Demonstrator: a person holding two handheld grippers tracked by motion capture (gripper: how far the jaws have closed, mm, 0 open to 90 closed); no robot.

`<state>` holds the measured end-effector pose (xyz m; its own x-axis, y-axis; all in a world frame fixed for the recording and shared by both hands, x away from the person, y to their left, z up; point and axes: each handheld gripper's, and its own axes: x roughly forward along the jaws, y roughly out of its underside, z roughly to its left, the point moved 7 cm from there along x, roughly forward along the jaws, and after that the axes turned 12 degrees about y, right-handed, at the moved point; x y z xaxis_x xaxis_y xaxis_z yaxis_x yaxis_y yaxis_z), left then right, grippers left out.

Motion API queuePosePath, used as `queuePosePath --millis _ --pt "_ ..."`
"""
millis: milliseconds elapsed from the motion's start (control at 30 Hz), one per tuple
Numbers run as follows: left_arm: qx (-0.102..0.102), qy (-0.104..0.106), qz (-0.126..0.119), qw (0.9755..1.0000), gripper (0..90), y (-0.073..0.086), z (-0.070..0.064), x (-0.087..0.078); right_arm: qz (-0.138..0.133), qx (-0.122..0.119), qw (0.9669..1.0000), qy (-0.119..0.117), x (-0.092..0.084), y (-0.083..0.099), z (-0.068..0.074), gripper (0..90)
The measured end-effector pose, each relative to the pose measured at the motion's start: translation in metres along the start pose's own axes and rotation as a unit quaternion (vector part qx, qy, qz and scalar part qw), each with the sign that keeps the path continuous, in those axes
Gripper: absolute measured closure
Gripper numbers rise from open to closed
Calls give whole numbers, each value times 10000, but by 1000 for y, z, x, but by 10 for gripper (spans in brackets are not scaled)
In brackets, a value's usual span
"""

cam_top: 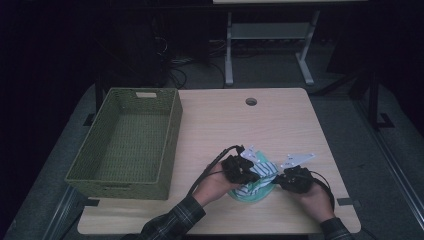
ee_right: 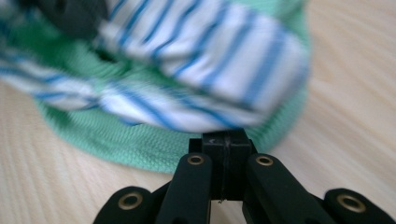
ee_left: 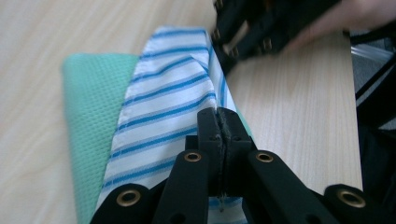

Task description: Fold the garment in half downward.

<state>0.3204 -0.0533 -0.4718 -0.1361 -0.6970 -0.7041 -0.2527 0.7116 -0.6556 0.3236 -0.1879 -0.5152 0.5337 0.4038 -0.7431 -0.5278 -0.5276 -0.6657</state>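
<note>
High view adds a green basket.

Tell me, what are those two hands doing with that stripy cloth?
A person holds black tongs in each hand at a wooden table. The left tongs are pinched shut on an edge of the blue-striped white cloth, which lies on a green cloth. The right tongs are shut too, at the edge of the cloths; the blur hides whether they grip any. A green woven basket stands to the left.
</note>
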Motion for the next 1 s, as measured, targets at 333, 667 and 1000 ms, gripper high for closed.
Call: queuePosePath --millis 333,667,1000 --pt "-37 76 278 9996 874 11 -1 28 -255 306 9987 332 -16 1 -30 899" --pt "-12 -84 -306 9995 665 -4 -3 -8 -493 266 9982 218 -18 -17 -30 899" --pt "-460 -439 -627 9960 893 19 19 -47 -627 140 9979 -5 -3 -44 -23 899"
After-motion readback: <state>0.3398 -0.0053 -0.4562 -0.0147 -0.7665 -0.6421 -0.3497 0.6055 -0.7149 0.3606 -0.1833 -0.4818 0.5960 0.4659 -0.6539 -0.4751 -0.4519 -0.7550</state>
